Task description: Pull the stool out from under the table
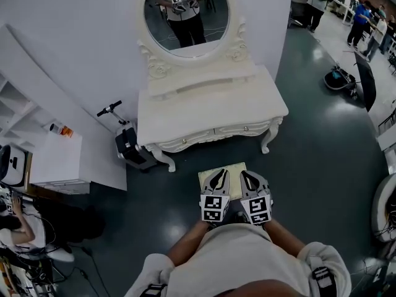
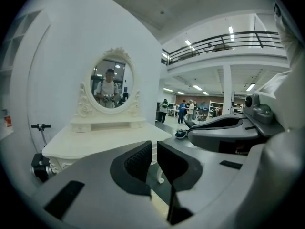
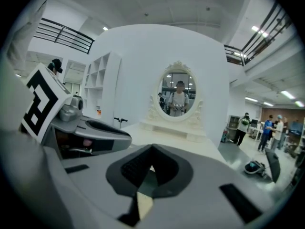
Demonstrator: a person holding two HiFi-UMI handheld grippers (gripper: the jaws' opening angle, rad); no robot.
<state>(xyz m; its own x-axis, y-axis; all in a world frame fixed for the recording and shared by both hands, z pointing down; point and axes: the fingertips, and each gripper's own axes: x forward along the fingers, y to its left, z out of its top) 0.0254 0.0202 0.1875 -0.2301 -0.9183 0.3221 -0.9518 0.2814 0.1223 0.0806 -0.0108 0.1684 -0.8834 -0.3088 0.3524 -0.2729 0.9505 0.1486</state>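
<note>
We look down on the stool [image 1: 234, 173], whose pale cream square seat stands on the dark floor [image 1: 322, 159] just near of the white dressing table [image 1: 210, 113]. The whole seat shows clear of the table's front edge, roughly centred between its curved legs. Both grippers hover side by side over the near half of the seat, pointing toward the table, and neither holds anything. The left gripper [image 1: 216, 174] has its jaws almost together: in the left gripper view a thin slit stays between the dark ribbed pads [image 2: 138, 157], and through it we see only a table leg and floor. The right gripper [image 1: 250, 177] has its jaws closed on each other with the tips meeting. In the right gripper view nothing sits between them, and a sliver of the cream seat shows below the pads. We cannot tell from any view whether either gripper touches the seat. The table stands against a white wall [image 1: 74, 42] and carries an oval mirror [image 1: 185, 11] in a carved frame, where we see a reflection of the person with the two grippers. To the left of the table a small scooter [image 1: 127, 142] leans by the wall, and further left is a white cabinet [image 1: 59, 159]. Far to the right, several people [image 1: 365, 20] stand in an open hall.
</note>
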